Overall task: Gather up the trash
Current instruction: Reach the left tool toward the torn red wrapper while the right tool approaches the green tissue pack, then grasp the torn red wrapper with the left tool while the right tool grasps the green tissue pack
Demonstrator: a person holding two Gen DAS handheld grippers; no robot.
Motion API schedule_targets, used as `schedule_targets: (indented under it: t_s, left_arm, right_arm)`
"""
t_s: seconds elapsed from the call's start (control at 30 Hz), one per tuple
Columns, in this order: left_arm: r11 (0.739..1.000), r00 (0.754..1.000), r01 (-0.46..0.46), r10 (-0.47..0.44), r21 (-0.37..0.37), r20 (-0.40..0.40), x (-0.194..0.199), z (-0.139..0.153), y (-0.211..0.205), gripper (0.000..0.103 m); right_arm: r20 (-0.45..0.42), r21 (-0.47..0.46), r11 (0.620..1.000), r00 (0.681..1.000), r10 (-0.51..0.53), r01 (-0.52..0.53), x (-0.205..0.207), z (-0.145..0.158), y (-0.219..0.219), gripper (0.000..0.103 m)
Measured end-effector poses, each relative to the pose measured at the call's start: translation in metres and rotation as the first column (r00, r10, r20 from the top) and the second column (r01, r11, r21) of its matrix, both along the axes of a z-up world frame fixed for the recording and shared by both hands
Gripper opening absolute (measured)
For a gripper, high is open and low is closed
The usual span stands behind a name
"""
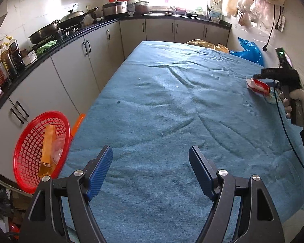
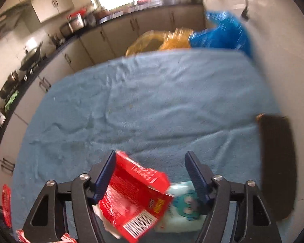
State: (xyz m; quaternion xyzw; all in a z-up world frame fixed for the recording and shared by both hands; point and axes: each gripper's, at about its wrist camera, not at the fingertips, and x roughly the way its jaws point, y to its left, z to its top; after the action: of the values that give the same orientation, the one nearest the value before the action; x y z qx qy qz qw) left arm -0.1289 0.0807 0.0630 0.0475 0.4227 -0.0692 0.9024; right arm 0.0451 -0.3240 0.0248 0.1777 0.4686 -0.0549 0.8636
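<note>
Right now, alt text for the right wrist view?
The open right gripper hangs low over a red carton and a pale blue packet lying between its fingers on the blue table cloth. Blurred kitchen cabinets and a blue bag stand beyond.

One red mesh basket (image 1: pixel 40 151) holds one orange packet (image 1: pixel 47 150). Between the right gripper's fingers (image 2: pixel 103 177) lie one red carton (image 2: pixel 134 198) and one pale blue-green packet (image 2: pixel 182 210). Beyond the far edge of the one blue cloth (image 1: pixel 172 111) stand one yellow bag (image 1: pixel 204 44) and one blue bag (image 1: pixel 249 50). Two woks (image 1: pixel 56 27) sit on the kitchen counter (image 1: pixel 95 27).
</note>
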Motion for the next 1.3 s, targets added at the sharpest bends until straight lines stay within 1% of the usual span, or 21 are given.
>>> schedule_targets:
  t_s: [0.07,0.1,0.17,0.23,0.27,0.3,0.33,0.37,0.4,0.43,0.47,0.5,0.53,0.6,0.7,0.87,0.97,1.03,1.13,1.23,1.3]
  left_arm:
    - [1.0,1.0,-0.006,0.006,0.001,-0.005,0.001,-0.001,0.002,0.076]
    - [1.0,1.0,-0.01,0.01,-0.003,-0.01,0.002,-0.002,0.003,0.076]
    - [1.0,1.0,-0.015,0.014,-0.017,-0.021,0.005,-0.005,0.005,0.076]
    - [0.998,0.999,-0.014,0.012,-0.053,-0.044,0.009,-0.007,0.006,0.076]
    - [0.997,0.999,-0.012,0.008,-0.074,-0.053,0.011,-0.007,0.006,0.076]
    - [0.996,0.998,-0.01,0.005,-0.089,-0.059,0.012,-0.007,0.005,0.076]
    - [0.994,0.998,-0.005,-0.002,-0.107,-0.066,0.013,-0.007,0.005,0.076]
    - [0.993,0.998,0.0,-0.008,-0.116,-0.07,0.013,-0.007,0.004,0.076]
    - [0.992,0.997,0.009,-0.018,-0.127,-0.074,0.014,-0.006,0.002,0.076]
    - [0.991,0.997,0.015,-0.025,-0.134,-0.076,0.015,-0.005,0.001,0.076]
    - [0.99,0.997,0.022,-0.033,-0.141,-0.077,0.016,-0.004,-0.001,0.077]
    - [0.988,0.996,0.034,-0.046,-0.149,-0.076,0.018,-0.002,-0.004,0.077]
    - [0.987,0.996,0.043,-0.055,-0.153,-0.075,0.02,0.0,-0.008,0.077]
    - [0.986,0.994,0.064,-0.076,-0.155,-0.075,0.025,0.004,-0.017,0.077]
    - [0.981,0.991,0.097,-0.111,-0.17,-0.072,0.035,0.008,-0.035,0.077]
    - [0.961,0.983,0.122,-0.151,-0.248,-0.104,0.059,0.001,-0.066,0.079]
    - [0.948,0.978,0.119,-0.164,-0.296,-0.131,0.079,-0.009,-0.086,0.079]
    - [0.937,0.976,0.12,-0.172,-0.327,-0.136,0.094,-0.014,-0.099,0.08]
    - [0.944,0.977,0.14,-0.181,-0.298,-0.113,0.112,-0.016,-0.119,0.079]
    - [0.956,0.975,0.197,-0.214,-0.219,-0.057,0.131,-0.012,-0.145,0.08]
    - [0.947,0.964,0.255,-0.265,-0.195,-0.03,0.147,-0.01,-0.161,0.084]
  right_arm:
    - [-0.046,0.021,0.998,0.998,0.052,-0.051,0.0,-0.009,0.014,0.058]
    - [-0.043,0.026,0.997,0.996,0.072,-0.07,-0.004,-0.01,0.022,0.052]
    - [-0.036,0.089,0.979,0.982,0.186,-0.182,-0.015,-0.008,0.049,0.044]
    - [-0.022,0.175,0.937,0.95,0.312,-0.304,-0.03,-0.004,0.079,0.045]
    - [0.001,0.227,0.899,0.924,0.383,-0.373,-0.041,0.0,0.093,0.045]
    - [0.035,0.26,0.863,0.898,0.439,-0.433,-0.052,0.007,0.104,0.047]
    - [0.073,0.261,0.844,0.882,0.466,-0.468,-0.064,0.017,0.109,0.049]
    - [0.097,0.252,0.843,0.879,0.466,-0.475,-0.071,0.024,0.107,0.061]
    - [0.133,0.228,0.86,0.889,0.437,-0.457,-0.081,0.036,0.099,0.074]
    - [0.153,0.204,0.884,0.905,0.397,-0.421,-0.087,0.043,0.089,0.079]
    - [0.17,0.151,0.924,0.931,0.324,-0.35,-0.093,0.051,0.074,0.084]
    - [0.176,0.084,0.962,0.954,0.242,-0.259,-0.097,0.055,0.057,0.086]
    - [0.169,0.047,0.979,0.968,0.188,-0.198,-0.099,0.056,0.044,0.086]
    - [0.147,0.032,0.994,0.984,0.098,-0.103,-0.104,0.052,0.017,0.086]
    - [0.145,0.05,0.999,0.989,-0.019,0.012,-0.107,0.04,-0.012,0.087]
    - [0.105,0.092,0.991,0.988,-0.112,0.102,-0.095,0.01,-0.035,0.087]
    - [0.087,0.141,0.979,0.983,-0.161,0.147,-0.086,-0.006,-0.032,0.089]
    - [0.112,0.118,0.98,0.978,-0.176,0.162,-0.084,-0.004,-0.025,0.09]
    - [0.11,0.08,0.985,0.981,-0.16,0.152,-0.077,-0.004,-0.012,0.09]
    - [0.118,0.009,0.989,0.982,-0.146,0.146,-0.068,-0.01,-0.003,0.091]
    - [0.116,-0.006,0.99,0.983,-0.14,0.142,-0.069,-0.011,-0.001,0.091]
